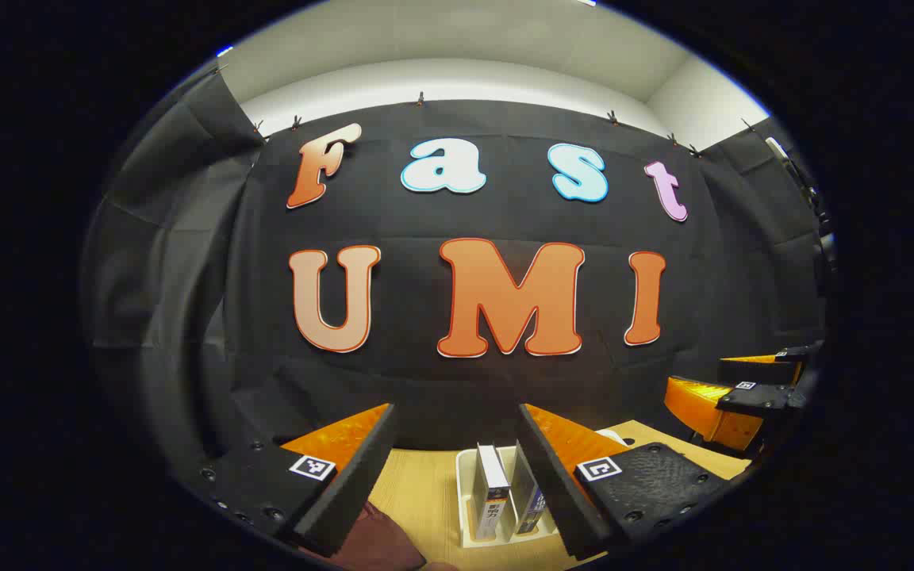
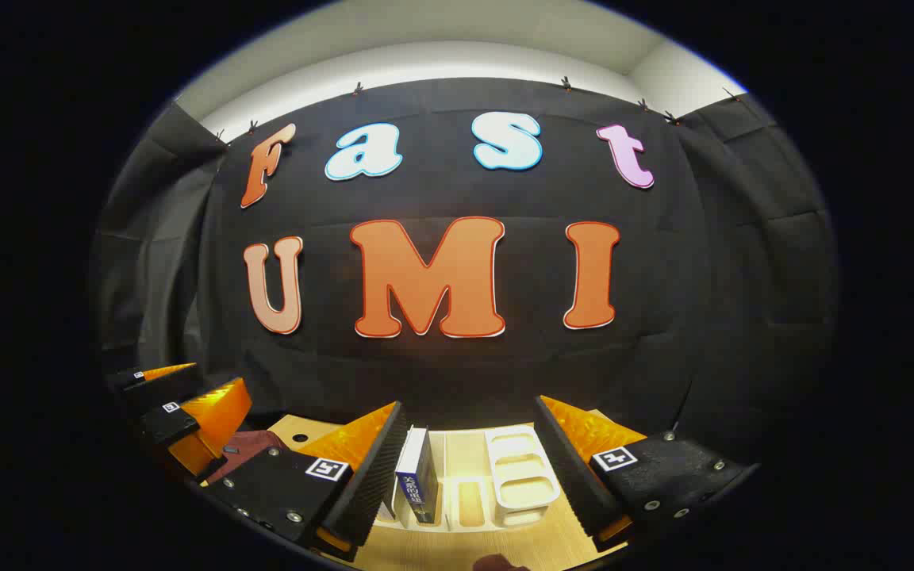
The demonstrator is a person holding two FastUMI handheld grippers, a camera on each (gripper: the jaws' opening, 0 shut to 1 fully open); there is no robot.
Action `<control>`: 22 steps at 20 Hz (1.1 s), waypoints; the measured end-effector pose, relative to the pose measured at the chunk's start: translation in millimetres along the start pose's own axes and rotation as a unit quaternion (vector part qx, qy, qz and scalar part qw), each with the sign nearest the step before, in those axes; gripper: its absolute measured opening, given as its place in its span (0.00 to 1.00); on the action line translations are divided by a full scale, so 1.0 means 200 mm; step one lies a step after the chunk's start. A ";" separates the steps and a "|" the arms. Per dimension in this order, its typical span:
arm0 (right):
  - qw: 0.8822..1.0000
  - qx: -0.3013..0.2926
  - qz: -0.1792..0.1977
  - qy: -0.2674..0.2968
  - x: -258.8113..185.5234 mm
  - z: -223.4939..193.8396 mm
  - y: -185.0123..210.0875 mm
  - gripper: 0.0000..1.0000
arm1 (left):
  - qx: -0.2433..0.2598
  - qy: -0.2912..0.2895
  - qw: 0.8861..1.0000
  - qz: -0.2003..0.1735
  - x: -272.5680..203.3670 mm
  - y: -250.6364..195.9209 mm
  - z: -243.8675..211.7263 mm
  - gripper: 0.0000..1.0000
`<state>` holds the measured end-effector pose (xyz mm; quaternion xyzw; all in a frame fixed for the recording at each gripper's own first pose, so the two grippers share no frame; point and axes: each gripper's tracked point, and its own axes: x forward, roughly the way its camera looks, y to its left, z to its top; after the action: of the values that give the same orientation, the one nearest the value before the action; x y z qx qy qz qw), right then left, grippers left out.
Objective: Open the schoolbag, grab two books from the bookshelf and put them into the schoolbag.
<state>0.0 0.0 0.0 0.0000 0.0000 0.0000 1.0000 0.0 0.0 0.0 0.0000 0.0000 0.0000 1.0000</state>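
Below both claws lies a pale wooden counter (image 1: 425, 492), backed by a black cloth wall (image 1: 187, 262) that hangs from clips under a white upper wall and ceiling.

In the left gripper view, the left claw (image 1: 457, 476) stands wide apart, holding nothing. Between its fingers and just ahead sits a white bookshelf (image 1: 465, 476) on the counter, with 2 books (image 1: 493, 492) standing upright in it, spines toward the claw and long axes vertical. The second book (image 1: 528, 496) leans slightly, close against the claw's right finger side. Under the left finger, at the near edge, a piece of dark red schoolbag (image 1: 378, 539) shows. Far off to the right of this claw, the other gripper hangs above the counter's edge.

In the right gripper view, the right claw (image 2: 469, 476) is likewise spread wide and grips nothing. Between its fingers the bookshelf (image 2: 520, 476) shows its slotted dividers, and 1 book (image 2: 417, 480) stands upright just inside the left finger, spine facing the claw. To the left of this claw, the other gripper hovers, with the dark red schoolbag (image 2: 243, 452) beneath it.
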 end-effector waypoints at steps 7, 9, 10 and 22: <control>1.000 -0.002 0.021 0.005 0.04 -0.02 0.04 0.95 | -0.018 -0.006 0.999 0.038 0.00 0.07 -0.02 0.95; 1.000 0.001 0.028 0.008 0.04 -0.03 0.05 0.95 | -0.019 -0.013 0.999 0.040 -0.01 0.07 0.00 0.95; 1.000 0.001 0.029 0.009 0.04 -0.03 0.06 0.95 | -0.019 -0.016 0.999 0.041 0.00 0.07 0.00 0.95; 0.999 -0.001 0.030 0.018 0.05 -0.07 0.09 0.96 | -0.018 -0.017 0.999 0.039 0.00 0.09 -0.01 0.95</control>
<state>9.7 17.5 -14.8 -0.0012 0.0180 0.0296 0.9994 -0.3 17.6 -1.7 -0.0178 -0.0165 0.0392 0.9989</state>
